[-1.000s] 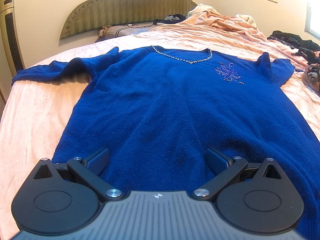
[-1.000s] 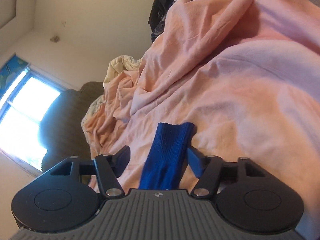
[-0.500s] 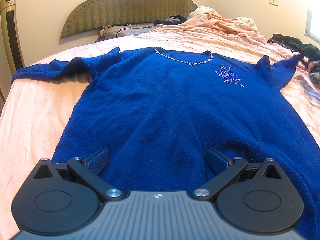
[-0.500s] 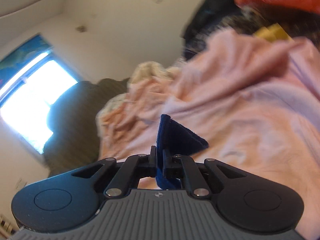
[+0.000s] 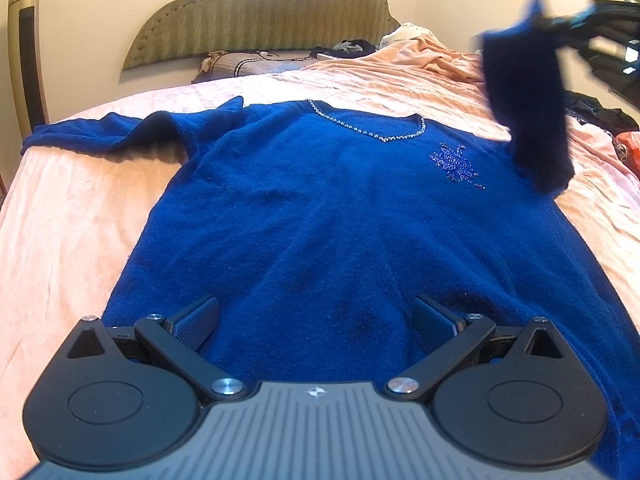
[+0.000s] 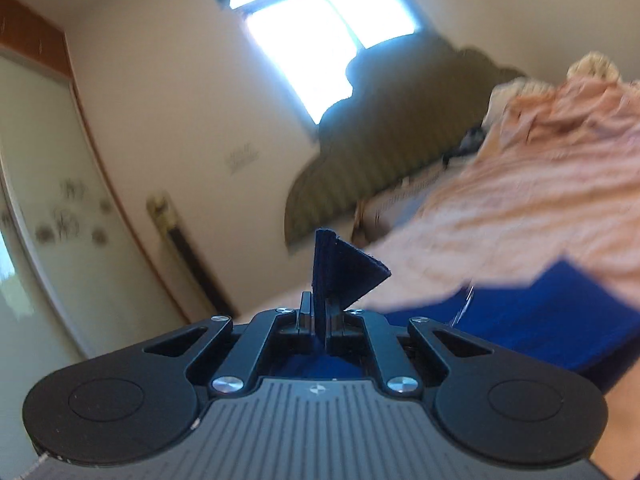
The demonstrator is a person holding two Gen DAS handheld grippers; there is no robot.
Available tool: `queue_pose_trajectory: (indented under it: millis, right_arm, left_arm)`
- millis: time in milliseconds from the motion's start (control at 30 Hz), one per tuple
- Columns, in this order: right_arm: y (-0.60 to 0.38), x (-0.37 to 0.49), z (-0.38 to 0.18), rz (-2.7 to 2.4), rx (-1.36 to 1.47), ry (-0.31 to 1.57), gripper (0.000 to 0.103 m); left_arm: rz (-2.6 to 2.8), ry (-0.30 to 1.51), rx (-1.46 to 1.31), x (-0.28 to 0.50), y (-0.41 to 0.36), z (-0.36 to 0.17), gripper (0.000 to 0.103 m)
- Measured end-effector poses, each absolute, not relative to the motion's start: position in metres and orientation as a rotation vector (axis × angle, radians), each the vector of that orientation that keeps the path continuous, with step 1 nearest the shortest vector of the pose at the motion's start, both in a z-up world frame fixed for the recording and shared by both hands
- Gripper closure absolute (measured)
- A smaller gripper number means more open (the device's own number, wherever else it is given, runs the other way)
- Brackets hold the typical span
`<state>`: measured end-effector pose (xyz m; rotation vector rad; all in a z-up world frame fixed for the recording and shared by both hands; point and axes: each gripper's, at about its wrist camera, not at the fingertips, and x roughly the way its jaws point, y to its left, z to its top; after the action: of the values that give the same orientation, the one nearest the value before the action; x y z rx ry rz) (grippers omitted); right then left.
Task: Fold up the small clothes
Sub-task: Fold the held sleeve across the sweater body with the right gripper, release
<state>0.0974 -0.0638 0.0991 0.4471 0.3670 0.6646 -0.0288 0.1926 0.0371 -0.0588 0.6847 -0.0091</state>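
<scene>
Sweater in deep blue lies face-up and flat on a bed covered by a peach sheet. From left to right: its left-hand sleeve is still spread flat toward the bed's edge, the beaded neckline and one beaded flower motif sit mid-chest, and the right-hand sleeve — which lay on the sheet a second ago — now hangs lifted in the air above the shoulder. The left tongs remain spread wide, low over the hem, unchanged from before. The right tongs are pressed together, pinching the sleeve's cuff, which sticks up as a dark triangle; they have swung round to face the headboard and window. Counted: one sweater, two sleeves, two tongs.
</scene>
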Motion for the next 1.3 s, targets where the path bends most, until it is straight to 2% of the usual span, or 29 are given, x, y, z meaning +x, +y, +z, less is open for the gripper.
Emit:
queue_pose_trajectory:
  millis: [67, 100, 133, 200, 333, 500, 567, 600, 733, 1000, 1033, 1067, 1100, 1133, 1200, 1233, 1267, 1300]
  right_arm:
    - [-0.032, 0.089, 0.074, 0.621, 0.348, 0.414, 0.089]
    - [-0.021, 0.083, 0.065, 0.586, 0.296, 0.426, 0.081]
    - [-0.017, 0.079, 0.058, 0.557, 0.256, 0.446, 0.065]
    - [-0.023, 0.062, 0.053, 0.567, 0.276, 0.458, 0.049]
    - [-0.052, 0.025, 0.043, 0.527, 0.358, 0.456, 0.05]
    - [-0.078, 0.008, 0.008, 0.468, 0.397, 0.568, 0.05]
    - [-0.086, 0.005, 0.008, 0.455, 0.46, 0.56, 0.047]
    - [-0.089, 0.001, 0.008, 0.441, 0.477, 0.531, 0.04]
    - [-0.097, -0.007, 0.004, 0.407, 0.534, 0.496, 0.039]
    - [-0.11, -0.008, 0.001, 0.369, 0.613, 0.484, 0.038]
    - [-0.111, -0.007, 0.001, 0.37, 0.621, 0.484, 0.038]
    - [-0.112, -0.007, 0.0, 0.374, 0.627, 0.484, 0.037]
    - [-0.111, -0.005, 0.001, 0.375, 0.633, 0.485, 0.037]
    - [-0.112, -0.003, 0.001, 0.376, 0.638, 0.486, 0.037]
    - [-0.112, -0.002, 0.001, 0.381, 0.644, 0.487, 0.037]
    - [-0.112, -0.002, 0.0, 0.382, 0.645, 0.487, 0.037]
    - [-0.112, -0.002, 0.0, 0.381, 0.645, 0.485, 0.037]
    - [-0.113, -0.002, 0.001, 0.381, 0.645, 0.485, 0.037]
  left_arm:
    - [-0.007, 0.687, -0.049, -0.029, 0.192, 0.037, 0.0]
    - [-0.006, 0.689, -0.043, -0.029, 0.191, 0.037, 0.0]
    - [-0.005, 0.691, -0.038, -0.028, 0.191, 0.036, 0.0]
    - [-0.006, 0.692, -0.035, -0.029, 0.19, 0.036, 0.0]
    - [-0.015, 0.683, -0.066, -0.03, 0.195, 0.037, 0.0]
    - [-0.031, 0.654, -0.208, -0.022, 0.2, 0.063, 0.0]
    - [-0.103, 0.634, -0.331, -0.006, 0.199, 0.082, 0.0]
    - [-0.12, 0.632, -0.354, 0.002, 0.195, 0.086, 0.0]
    - [-0.064, 0.616, -0.098, 0.049, 0.14, 0.098, 0.0]
    - [-0.037, 0.693, 0.249, 0.112, 0.063, 0.067, 0.0]
    - [-0.013, 0.704, 0.267, 0.116, 0.061, 0.064, 0.008]
    - [-0.002, 0.722, 0.265, 0.12, 0.062, 0.062, 0.025]
    - [0.013, 0.749, 0.254, 0.125, 0.064, 0.06, 0.035]
    - [0.03, 0.778, 0.238, 0.128, 0.07, 0.059, 0.052]
    - [0.042, 0.824, 0.186, 0.133, 0.08, 0.057, 0.064]
    - [0.046, 0.827, 0.151, 0.132, 0.086, 0.057, 0.08]
    - [0.049, 0.829, 0.133, 0.132, 0.09, 0.059, 0.089]
    - [0.06, 0.826, 0.127, 0.131, 0.093, 0.062, 0.089]
